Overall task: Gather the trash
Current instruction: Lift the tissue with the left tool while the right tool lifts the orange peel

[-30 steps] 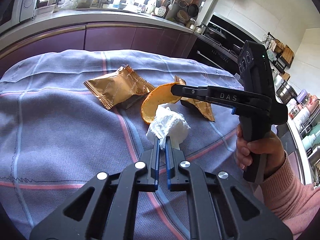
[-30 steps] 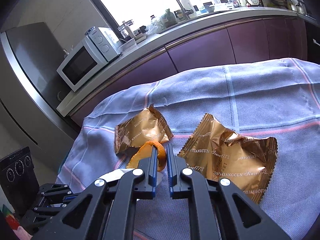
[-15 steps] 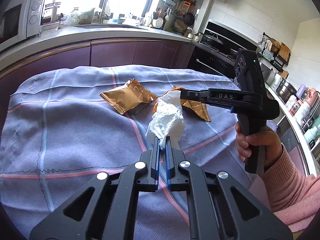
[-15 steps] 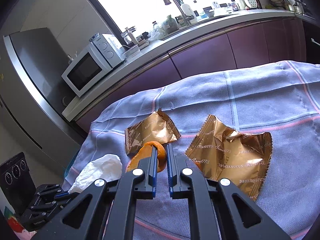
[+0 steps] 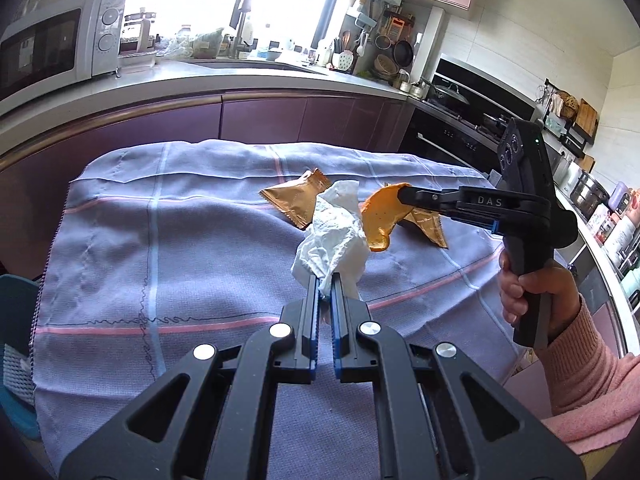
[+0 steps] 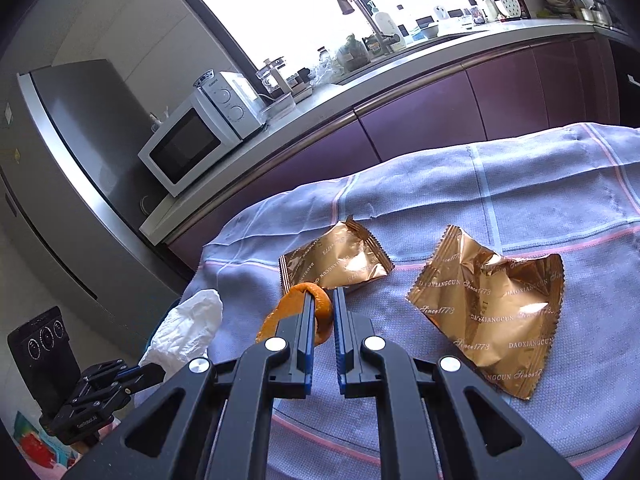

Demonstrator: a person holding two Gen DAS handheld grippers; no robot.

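Note:
My left gripper [image 5: 325, 280] is shut on a crumpled white tissue [image 5: 334, 236] and holds it above the blue cloth [image 5: 160, 248]. My right gripper [image 6: 322, 300] is shut on an orange peel [image 6: 296, 304] and holds it above the cloth; the peel also shows in the left wrist view [image 5: 384, 216]. Two gold snack wrappers lie on the cloth: a smaller one [image 6: 336, 258] further back and a larger one [image 6: 492, 304] to the right. The tissue also shows at the left of the right wrist view [image 6: 188, 328].
The cloth-covered table stands in front of a purple kitchen counter [image 5: 240, 116] with a microwave [image 5: 52, 48]. A teal bin edge [image 5: 16, 300] and a white basket show at the table's left side. A fridge [image 6: 80, 160] stands beyond.
Both grippers have risen: the tissue and the peel have come up off the cloth. The left gripper has pulled back towards the near edge.

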